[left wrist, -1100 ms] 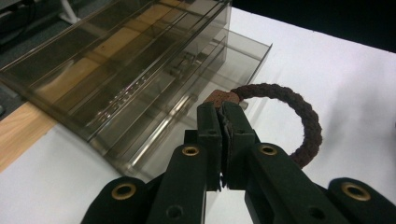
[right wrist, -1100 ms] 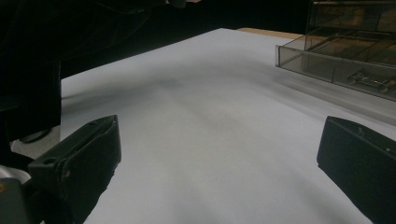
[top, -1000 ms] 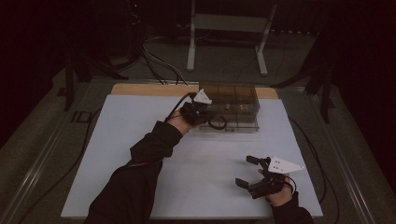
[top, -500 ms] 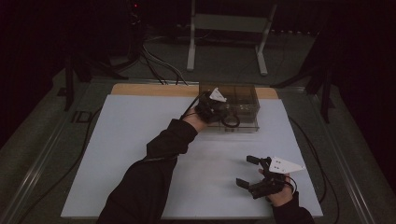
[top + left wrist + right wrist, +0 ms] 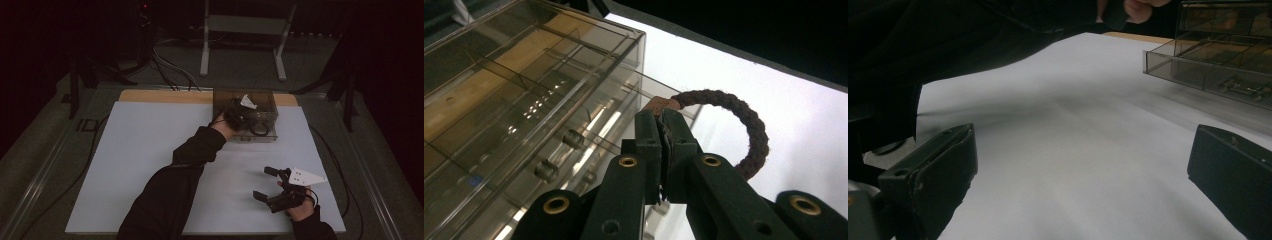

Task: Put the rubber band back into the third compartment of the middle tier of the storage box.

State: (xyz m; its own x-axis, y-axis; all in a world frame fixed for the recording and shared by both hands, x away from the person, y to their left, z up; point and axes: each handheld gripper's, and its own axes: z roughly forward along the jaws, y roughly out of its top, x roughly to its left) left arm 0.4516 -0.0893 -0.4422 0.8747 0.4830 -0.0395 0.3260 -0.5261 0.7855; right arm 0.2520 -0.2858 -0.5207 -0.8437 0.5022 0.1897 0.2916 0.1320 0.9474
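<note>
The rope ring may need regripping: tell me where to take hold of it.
Grip the rope ring at its brown wrapped joint, where the left gripper holds it shut now, likely coming edge-on so the jaws pinch across the cord. The loop hangs free beside the clear drawer organizer.

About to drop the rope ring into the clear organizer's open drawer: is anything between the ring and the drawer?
Nothing visible. The left gripper holds the rope ring just above the open drawer of the clear organizer.
</note>
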